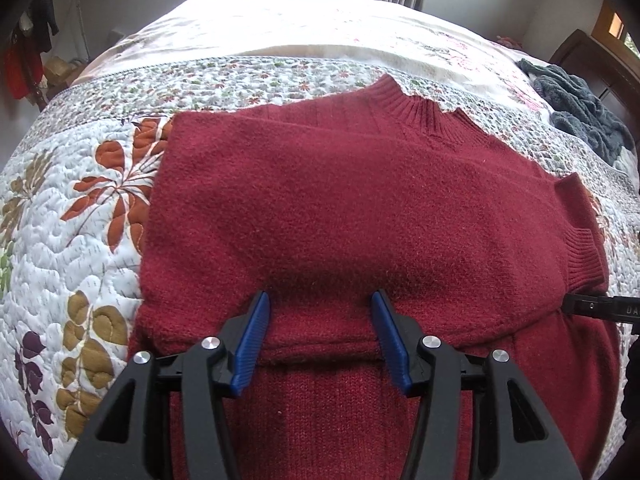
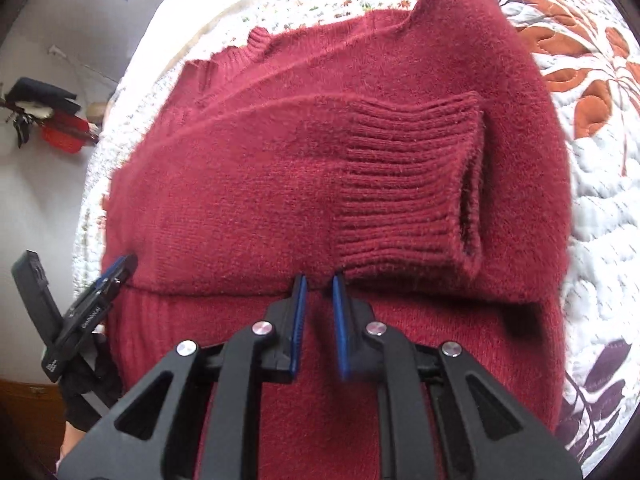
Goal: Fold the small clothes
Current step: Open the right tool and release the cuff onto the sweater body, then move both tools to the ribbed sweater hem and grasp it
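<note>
My left gripper (image 1: 320, 300) gapes, my right gripper (image 2: 319, 280) hangs narrowly parted over the red sweater (image 1: 340, 208), sleeves crossed for folding.

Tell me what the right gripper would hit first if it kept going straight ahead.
Most likely the ribbed cuff of the red sweater's folded sleeve, lying just past the right gripper, whose jaws stand narrowly apart. Depth is hard to judge, so it may brush the sweater's body first.

Only "DA" legible (white, cut off) on the right gripper (image 1: 600, 306); other print blurred.
</note>
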Demonstrator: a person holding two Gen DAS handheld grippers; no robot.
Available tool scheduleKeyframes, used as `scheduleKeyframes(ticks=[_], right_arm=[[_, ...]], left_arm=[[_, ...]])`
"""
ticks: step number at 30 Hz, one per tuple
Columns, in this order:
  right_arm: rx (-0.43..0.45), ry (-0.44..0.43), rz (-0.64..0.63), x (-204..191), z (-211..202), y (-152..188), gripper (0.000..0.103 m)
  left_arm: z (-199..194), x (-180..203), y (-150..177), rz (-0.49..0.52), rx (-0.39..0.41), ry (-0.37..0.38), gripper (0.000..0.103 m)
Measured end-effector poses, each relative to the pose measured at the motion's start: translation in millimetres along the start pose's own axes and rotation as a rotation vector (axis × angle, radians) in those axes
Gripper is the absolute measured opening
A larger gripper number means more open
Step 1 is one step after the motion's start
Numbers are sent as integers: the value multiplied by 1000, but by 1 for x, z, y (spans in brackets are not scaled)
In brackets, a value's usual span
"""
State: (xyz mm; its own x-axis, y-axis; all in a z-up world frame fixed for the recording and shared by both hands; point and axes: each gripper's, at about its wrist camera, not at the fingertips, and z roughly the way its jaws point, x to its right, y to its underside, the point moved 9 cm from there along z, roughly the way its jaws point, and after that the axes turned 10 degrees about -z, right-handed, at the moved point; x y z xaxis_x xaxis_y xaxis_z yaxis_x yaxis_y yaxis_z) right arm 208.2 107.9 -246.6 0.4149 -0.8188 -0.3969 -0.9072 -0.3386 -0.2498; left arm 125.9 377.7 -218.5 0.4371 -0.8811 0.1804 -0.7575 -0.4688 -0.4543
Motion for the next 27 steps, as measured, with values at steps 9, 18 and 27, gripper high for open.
scheduleKeyframes(ticks=[9,18,27], right_arm=[[109,16,-60,-19,-70,47,34],[135,59,-73,-26,-107,131,38],[119,109,-48,-22,-128,220,44]], left_arm=[[-74,-22,37,27,23,0,61],[-134,-69,115,15,-28,-44,66],[-172,-100,176,-13,-60,-60,69]])
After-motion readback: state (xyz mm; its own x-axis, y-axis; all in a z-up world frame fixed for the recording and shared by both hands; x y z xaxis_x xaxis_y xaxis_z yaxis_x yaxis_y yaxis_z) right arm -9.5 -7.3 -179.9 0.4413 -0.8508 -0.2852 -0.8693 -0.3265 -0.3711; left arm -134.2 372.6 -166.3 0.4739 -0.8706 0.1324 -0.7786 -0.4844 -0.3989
